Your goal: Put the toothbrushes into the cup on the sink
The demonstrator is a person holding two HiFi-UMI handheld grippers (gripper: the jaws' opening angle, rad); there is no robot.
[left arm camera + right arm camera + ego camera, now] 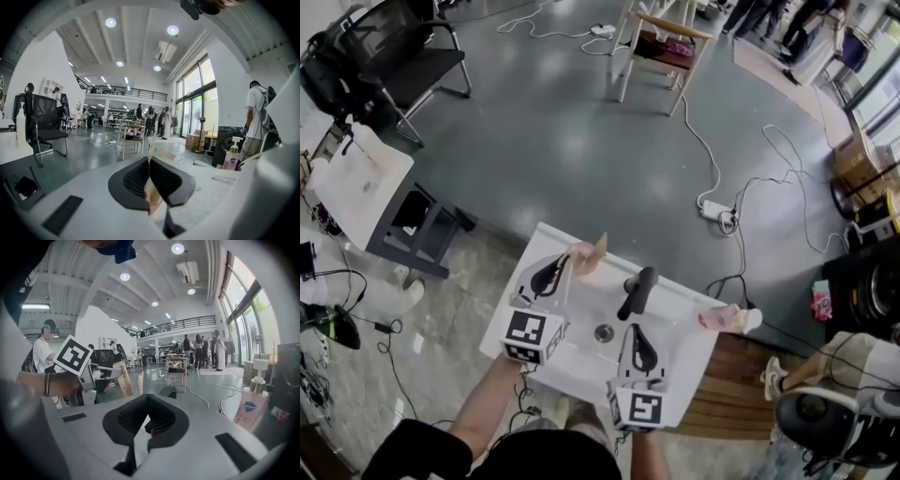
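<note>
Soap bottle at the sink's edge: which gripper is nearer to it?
Right. The right gripper is over the front of the sink, close to the soap bottle; the left gripper, holding a toothbrush, is at the far-left corner.

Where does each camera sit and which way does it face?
Head view: on the head, looking down at sink; forearms, left tongs, right tongs show.
Left gripper view: on left tongs, facing across the hall; they pinch a beige pack.
Right gripper view: on right tongs, same way; shut.
Shared: soap bottle in both gripper views.

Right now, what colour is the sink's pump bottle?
The pump bottle is pink with a pale pump head; clearest in the right gripper view.
</note>
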